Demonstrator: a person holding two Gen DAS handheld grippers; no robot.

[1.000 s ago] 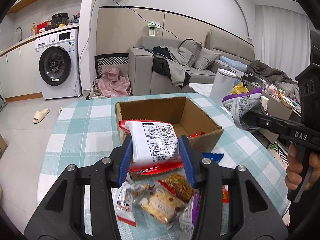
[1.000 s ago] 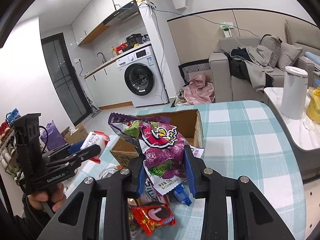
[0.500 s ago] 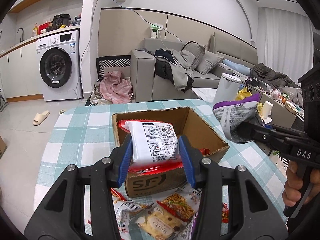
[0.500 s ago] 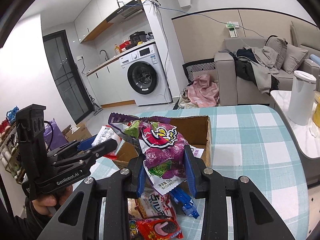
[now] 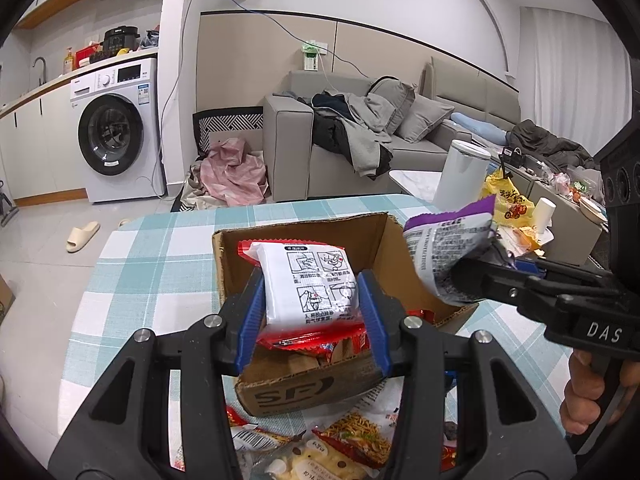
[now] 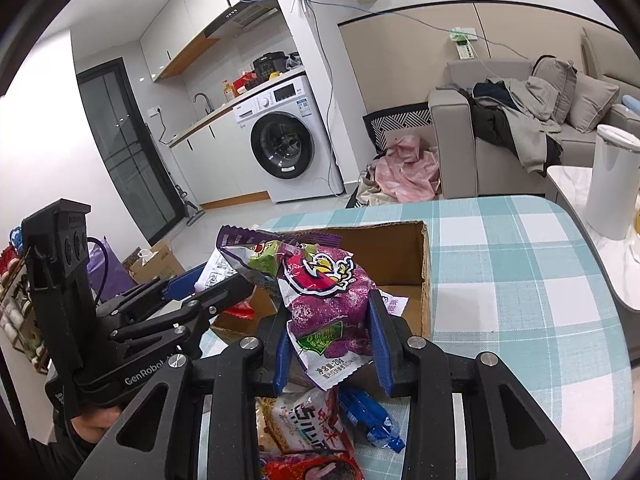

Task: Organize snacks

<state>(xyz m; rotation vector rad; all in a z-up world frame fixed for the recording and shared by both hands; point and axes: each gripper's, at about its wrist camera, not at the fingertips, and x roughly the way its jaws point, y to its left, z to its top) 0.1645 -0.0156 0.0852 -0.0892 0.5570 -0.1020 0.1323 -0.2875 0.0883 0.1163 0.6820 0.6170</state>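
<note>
The left hand-held gripper (image 5: 312, 312) is clamping a white-and-red plastic noodle packet (image 5: 308, 284) over the open brown cardboard box (image 5: 292, 384) on the checked bench (image 5: 160, 264), while the right hand-held gripper (image 6: 332, 344) is pinching a crinkled purple snack bag (image 6: 324, 296) beside it.

The desk (image 6: 520, 264) is covered with a teal-and-white checked cloth. An open cardboard box (image 5: 304, 384) sits on it toward the near edge, with a few packets lying inside. In front of the box, loose snack packets (image 5: 352, 440) lie in a heap on the cloth, among them a blue wrapper (image 6: 372, 420) and a red-and-white bag (image 6: 304, 420). The far half of the cloth is bare.
</note>
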